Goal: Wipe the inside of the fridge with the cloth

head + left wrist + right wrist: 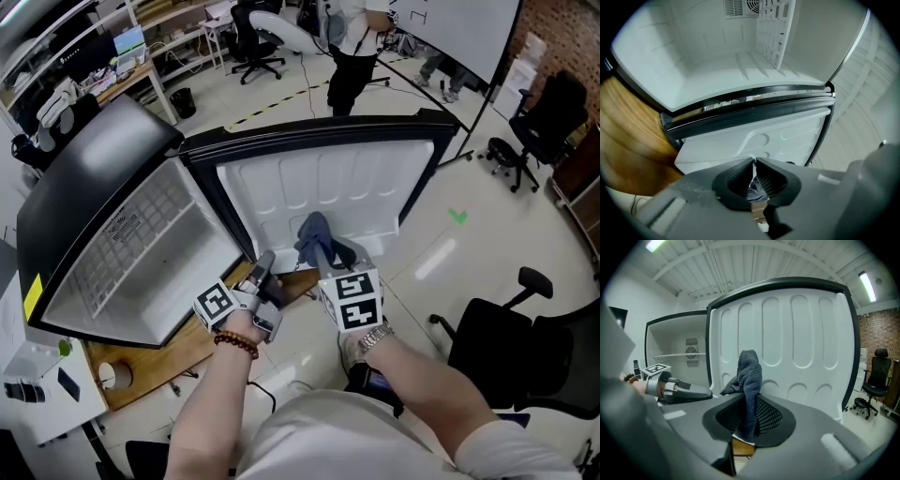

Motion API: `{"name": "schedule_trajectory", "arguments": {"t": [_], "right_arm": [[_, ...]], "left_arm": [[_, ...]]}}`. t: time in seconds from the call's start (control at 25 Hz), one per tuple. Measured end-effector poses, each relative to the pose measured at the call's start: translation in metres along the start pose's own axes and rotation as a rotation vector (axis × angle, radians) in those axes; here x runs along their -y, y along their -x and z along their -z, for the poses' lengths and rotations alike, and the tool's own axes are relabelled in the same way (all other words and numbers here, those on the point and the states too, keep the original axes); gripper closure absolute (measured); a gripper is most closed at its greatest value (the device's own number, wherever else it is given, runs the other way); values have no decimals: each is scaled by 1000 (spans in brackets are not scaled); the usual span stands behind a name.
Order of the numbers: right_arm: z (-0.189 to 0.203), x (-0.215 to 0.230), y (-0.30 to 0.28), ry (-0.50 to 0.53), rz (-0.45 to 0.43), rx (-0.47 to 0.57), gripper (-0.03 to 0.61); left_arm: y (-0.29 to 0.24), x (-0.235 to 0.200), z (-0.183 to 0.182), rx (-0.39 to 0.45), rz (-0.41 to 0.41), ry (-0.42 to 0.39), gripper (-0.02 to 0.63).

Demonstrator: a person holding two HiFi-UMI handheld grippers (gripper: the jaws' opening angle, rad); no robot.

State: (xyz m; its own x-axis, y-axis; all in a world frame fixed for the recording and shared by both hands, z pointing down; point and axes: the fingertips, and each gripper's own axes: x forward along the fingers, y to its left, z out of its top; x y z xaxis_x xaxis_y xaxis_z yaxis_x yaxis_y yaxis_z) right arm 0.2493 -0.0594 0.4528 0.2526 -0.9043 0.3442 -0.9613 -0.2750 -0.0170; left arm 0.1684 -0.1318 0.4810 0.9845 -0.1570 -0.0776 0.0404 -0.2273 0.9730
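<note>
Cloth [313,234]: dark blue, bunched, standing up out of the right gripper [324,255] at centre frame in the head view. In the right gripper view the cloth [749,376] runs down between the two jaws, which are clamped on it, and its upper part rises above them.

The cloth sits in front of the lower part of the open fridge door [328,183]. Whether it touches the door's white ribbed liner cannot be told.

Left gripper [266,264]: just left of the right gripper, below centre. In its own view the left gripper [755,162] has its jaws closed tip to tip with nothing gripped. It points at the lower edge of the fridge opening.

Fridge [89,187]: dark casing, left half of the head view, standing on a wooden board [183,349]. White interior, with a wire shelf [141,234] inside.

Person's arms enter from the bottom of the frame: a bead bracelet [234,342] on the left wrist, a metal watch [373,338] on the right.

Surroundings: black office chairs at upper right [539,127] and lower right [502,337]. A second person [352,47] stands at top centre.
</note>
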Motion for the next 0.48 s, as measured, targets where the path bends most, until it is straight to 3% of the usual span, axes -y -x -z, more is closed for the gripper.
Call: {"name": "schedule_trajectory", "arguments": {"t": [0.48], "right_arm": [[13, 74, 29, -40, 131, -2, 520]], "left_arm": [[1, 0, 2, -7, -5, -6, 588]]}}
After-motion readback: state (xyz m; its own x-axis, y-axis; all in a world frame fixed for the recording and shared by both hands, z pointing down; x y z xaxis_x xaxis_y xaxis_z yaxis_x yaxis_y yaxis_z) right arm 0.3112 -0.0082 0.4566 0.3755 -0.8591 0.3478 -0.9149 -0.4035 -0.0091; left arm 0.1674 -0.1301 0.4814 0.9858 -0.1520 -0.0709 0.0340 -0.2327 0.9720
